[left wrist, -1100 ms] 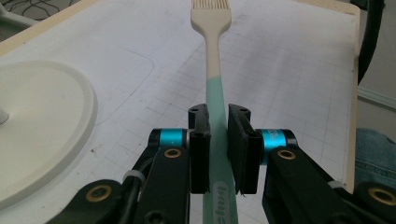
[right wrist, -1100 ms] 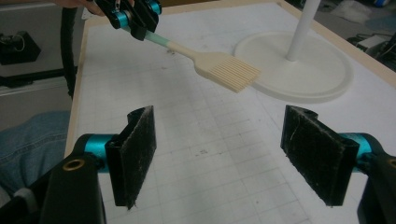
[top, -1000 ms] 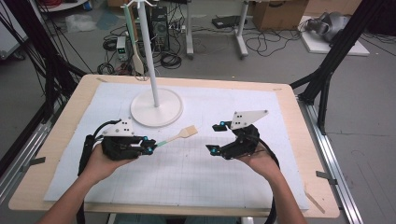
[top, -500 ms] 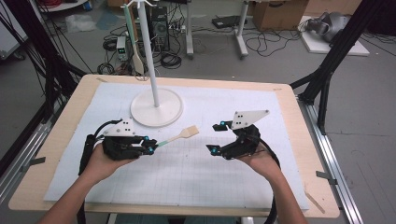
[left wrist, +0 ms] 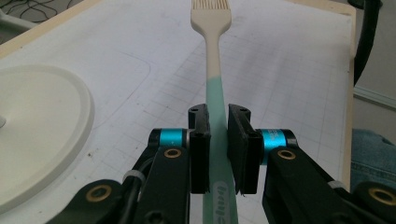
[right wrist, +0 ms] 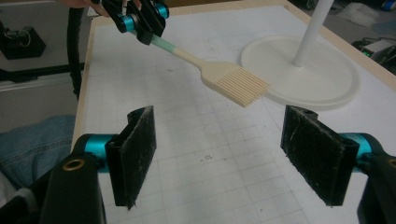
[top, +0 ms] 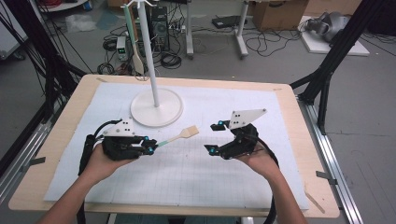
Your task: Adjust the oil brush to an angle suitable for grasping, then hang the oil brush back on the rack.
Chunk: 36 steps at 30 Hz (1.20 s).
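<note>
The basting brush (top: 180, 136) is up off the white mat (top: 196, 172), held out level, its green handle end clamped between the narrow jaws of the left gripper (left wrist: 218, 135) and its cream bristle head pointing toward the middle of the table. Just behind the head sits the round base of the white stand (top: 156, 108), close but not touching. Across the mat the right gripper (right wrist: 231, 154) waits with its jaws spread wide and nothing in them, the brush head straight ahead in its own view. The risk, I'd say, is that long overhang: the grip is right at the tail of the handle, so a nudge from the right gripper could pivot the brush or slide it out. A sideways swing could also knock the head into the stand's base.
</note>
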Tool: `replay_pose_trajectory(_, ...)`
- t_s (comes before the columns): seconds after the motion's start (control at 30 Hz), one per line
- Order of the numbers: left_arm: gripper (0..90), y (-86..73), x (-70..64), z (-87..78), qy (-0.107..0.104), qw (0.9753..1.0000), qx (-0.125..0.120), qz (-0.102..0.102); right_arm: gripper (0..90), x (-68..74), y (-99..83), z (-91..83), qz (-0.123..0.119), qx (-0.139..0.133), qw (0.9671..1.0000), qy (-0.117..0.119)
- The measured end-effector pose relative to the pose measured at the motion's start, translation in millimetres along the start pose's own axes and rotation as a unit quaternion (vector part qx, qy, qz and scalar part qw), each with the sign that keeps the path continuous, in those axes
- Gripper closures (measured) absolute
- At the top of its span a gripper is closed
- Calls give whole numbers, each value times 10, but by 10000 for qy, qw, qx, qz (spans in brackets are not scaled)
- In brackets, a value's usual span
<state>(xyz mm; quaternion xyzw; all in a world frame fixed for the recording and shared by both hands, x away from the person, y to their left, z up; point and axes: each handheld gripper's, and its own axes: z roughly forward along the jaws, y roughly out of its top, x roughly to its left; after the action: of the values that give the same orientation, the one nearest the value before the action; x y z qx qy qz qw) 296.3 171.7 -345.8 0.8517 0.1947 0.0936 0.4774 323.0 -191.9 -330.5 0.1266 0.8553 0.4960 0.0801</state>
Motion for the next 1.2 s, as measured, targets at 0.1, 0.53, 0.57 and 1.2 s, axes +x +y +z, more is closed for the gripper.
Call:
replay_pose_trajectory(0.1,789,5,0,1,2,10000,5,-11,259,1,13,1,-27,2,10000,1)
replay_pose_trajectory(0.53,789,4,-2,-4,3,10000,18,3,258,9,24,24,-42,33,10000,35)
replay_pose_trajectory(0.57,789,1,-3,-3,6,10000,5,-1,258,8,24,26,-56,39,10000,35)
replay_pose_trajectory(1.2,788,3,17,-13,-41,10000,6,-6,258,8,31,64,-83,60,9999,82)
